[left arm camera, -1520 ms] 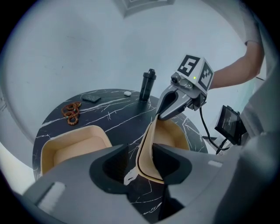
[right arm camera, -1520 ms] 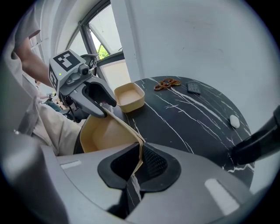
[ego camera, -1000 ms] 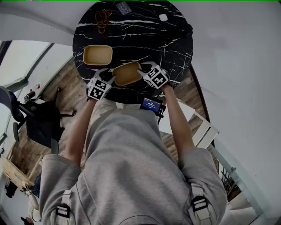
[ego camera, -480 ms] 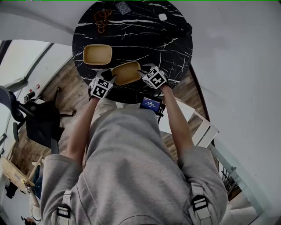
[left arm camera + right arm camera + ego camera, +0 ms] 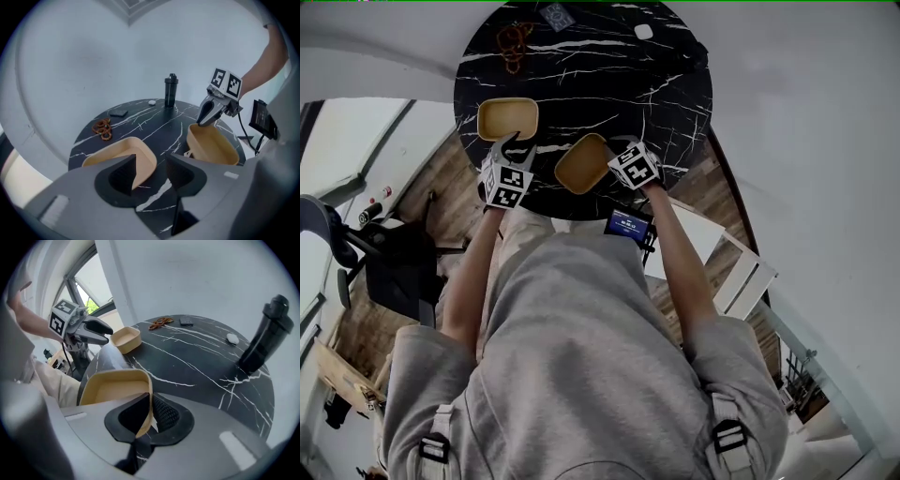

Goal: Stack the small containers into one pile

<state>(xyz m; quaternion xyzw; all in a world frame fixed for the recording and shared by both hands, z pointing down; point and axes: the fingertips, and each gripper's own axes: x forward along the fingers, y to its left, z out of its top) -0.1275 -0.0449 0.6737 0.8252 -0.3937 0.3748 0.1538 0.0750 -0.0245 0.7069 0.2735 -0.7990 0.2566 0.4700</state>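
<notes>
Marble table, bottle, beads; R hand-held gripper closing on container; L hand-held gripper opening, empty.

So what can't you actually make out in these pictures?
- Small white thing on the far side of the table: too small in every view to identify.
- Screen at the person's waist, head view: print too small to read.
- Held container, right gripper view: the right gripper, jaws closing on its wall, hides its near side and underside.
- Other container, left gripper view: the left gripper covers its near rim.
</notes>
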